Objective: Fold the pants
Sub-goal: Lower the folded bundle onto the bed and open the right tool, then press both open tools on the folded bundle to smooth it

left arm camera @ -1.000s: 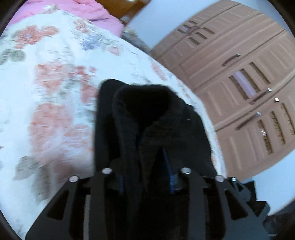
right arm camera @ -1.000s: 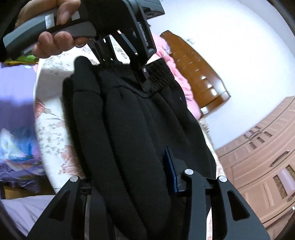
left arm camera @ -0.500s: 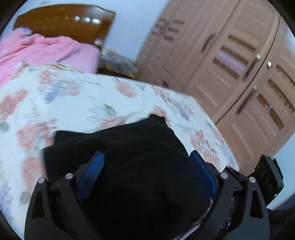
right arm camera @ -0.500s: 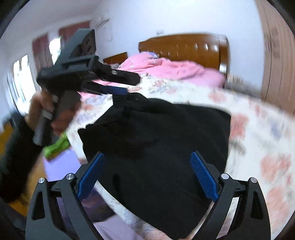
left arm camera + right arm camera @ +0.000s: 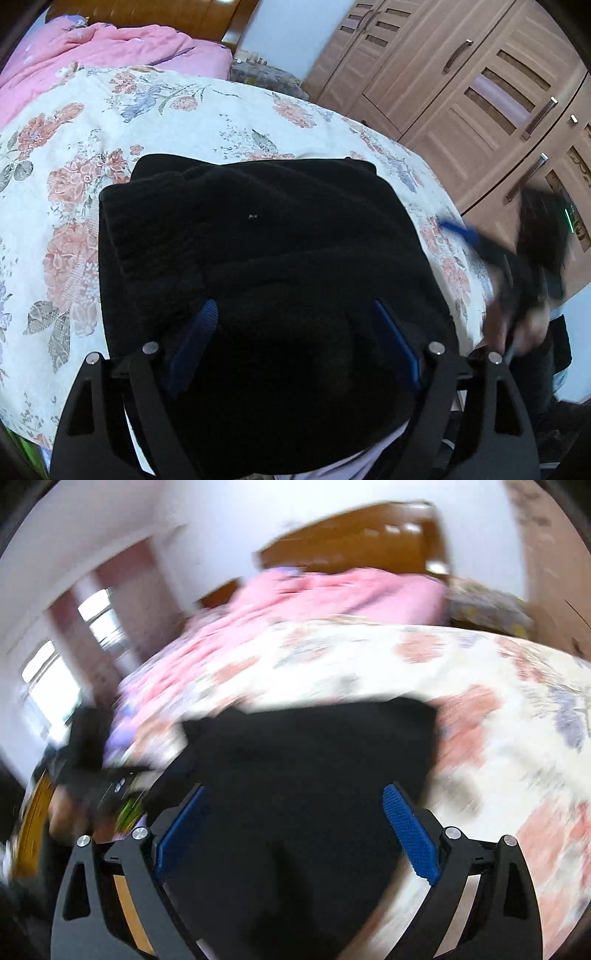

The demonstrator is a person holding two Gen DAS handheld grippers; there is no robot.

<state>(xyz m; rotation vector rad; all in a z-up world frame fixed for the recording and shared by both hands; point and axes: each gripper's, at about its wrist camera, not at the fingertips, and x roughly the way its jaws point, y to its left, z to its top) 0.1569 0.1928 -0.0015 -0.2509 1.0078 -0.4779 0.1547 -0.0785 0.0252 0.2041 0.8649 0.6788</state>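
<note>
The black pants lie folded in a thick stack on the floral bedspread; they also show in the right wrist view. My left gripper is open and empty, just above the near edge of the stack. My right gripper is open and empty over the near part of the pants; its view is blurred by motion. The right gripper also shows blurred at the right in the left wrist view.
A pink quilt lies at the head of the bed by the wooden headboard. A brown wardrobe stands to the right of the bed. A window is at the far left.
Both grippers let go of the pants and opened. The pants went from hanging in the air to lying folded on the bed. Both grippers have drawn back from the stack.
</note>
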